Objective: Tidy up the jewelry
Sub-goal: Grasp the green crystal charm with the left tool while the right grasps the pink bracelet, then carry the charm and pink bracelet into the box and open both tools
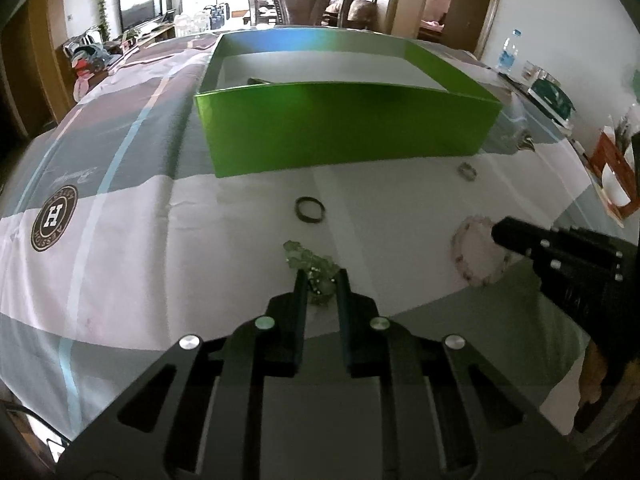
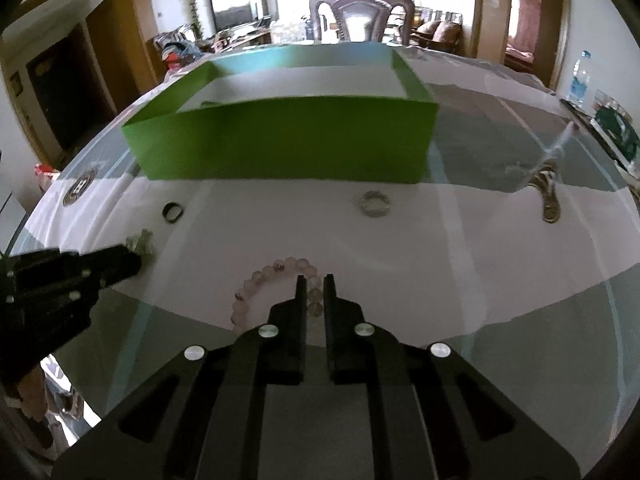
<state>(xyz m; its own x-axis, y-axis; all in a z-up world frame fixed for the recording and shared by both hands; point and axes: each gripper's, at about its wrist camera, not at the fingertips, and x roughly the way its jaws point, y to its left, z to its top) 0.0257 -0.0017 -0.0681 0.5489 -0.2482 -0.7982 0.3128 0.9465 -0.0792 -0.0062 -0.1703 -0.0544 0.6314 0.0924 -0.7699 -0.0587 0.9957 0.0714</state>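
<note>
Left wrist view: on the far left of the cloth there is a round brown badge (image 1: 54, 217) with a letter H on it. The worktop (image 1: 224, 264) is covered in a cloth with grey, white and blue bands. In the middle, further back, stands a big green box (image 1: 344, 128) with its top open. In front of the box lies a thin dark ring (image 1: 310, 209), flat on the cloth. Nearer still, the left gripper (image 1: 321, 278) has its two fingers closed in on a lumpy green bracelet (image 1: 308, 260); part of it sits between the tips and part sticks out ahead of them. To the right lies a loop of pale pink beads (image 1: 476, 252), and the right gripper (image 1: 500, 232) reaches in over that loop from the right edge. A small silver ring (image 1: 467, 171) lies further back, near the box's right corner.

In the right wrist view, the left gripper (image 2: 134, 264) comes in from the left edge with the green bracelet (image 2: 140, 242) peeping out by its tip. The dark ring (image 2: 173, 212) lies just beyond it. In the middle, the right gripper (image 2: 315, 280) has its fingers nearly together, pinching one side of the pink bead loop (image 2: 264, 280). The silver ring (image 2: 374, 204) lies ahead, close to the green box (image 2: 288, 136). Far right, a gold chain (image 2: 550, 196) lies in a long bunch on the cloth, well apart from the rest
</note>
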